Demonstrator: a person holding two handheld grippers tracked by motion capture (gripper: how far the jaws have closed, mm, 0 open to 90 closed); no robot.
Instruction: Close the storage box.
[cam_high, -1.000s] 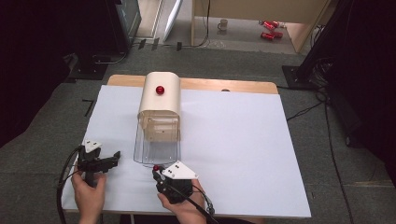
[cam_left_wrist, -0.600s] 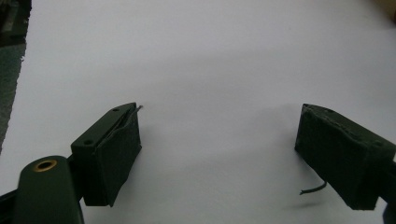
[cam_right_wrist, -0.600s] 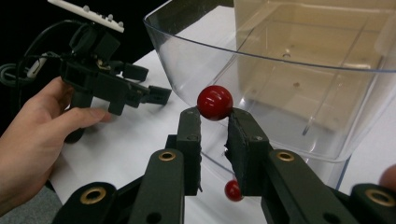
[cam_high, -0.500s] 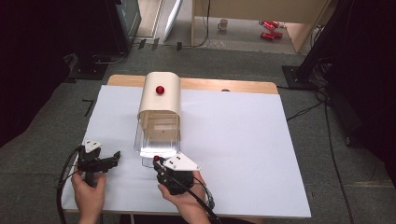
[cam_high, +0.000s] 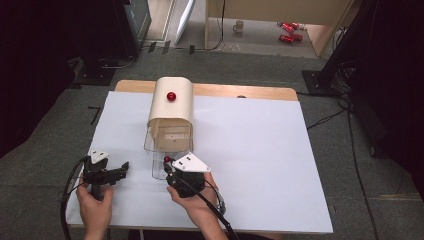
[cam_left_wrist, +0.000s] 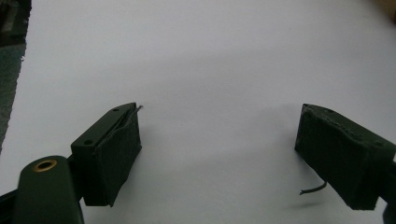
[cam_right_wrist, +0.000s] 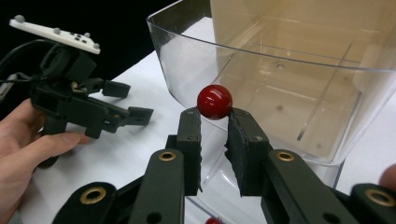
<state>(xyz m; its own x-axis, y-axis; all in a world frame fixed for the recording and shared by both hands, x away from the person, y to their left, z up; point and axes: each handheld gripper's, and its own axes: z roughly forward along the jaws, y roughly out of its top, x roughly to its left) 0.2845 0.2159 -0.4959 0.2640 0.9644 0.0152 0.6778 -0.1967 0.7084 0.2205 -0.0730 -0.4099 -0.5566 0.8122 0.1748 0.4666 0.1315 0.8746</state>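
Right tool sits nearest, its jaws closed on a small red knob at the front of a clear plastic drawer. Left tool, off to the drawer's left on the white desk, stands spread wide and empty. Beyond the knob, the drawer juts partway out of a cream cabinet with its own red knob on top. Judging by this, the drawer-handling step is in hand; next calls for a straight, level pull or push along its track.

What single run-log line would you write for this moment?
right tongs: closed around red knob of clear drawer | left tongs: open, empty, over white table | drawer: partly out of beige cabinet
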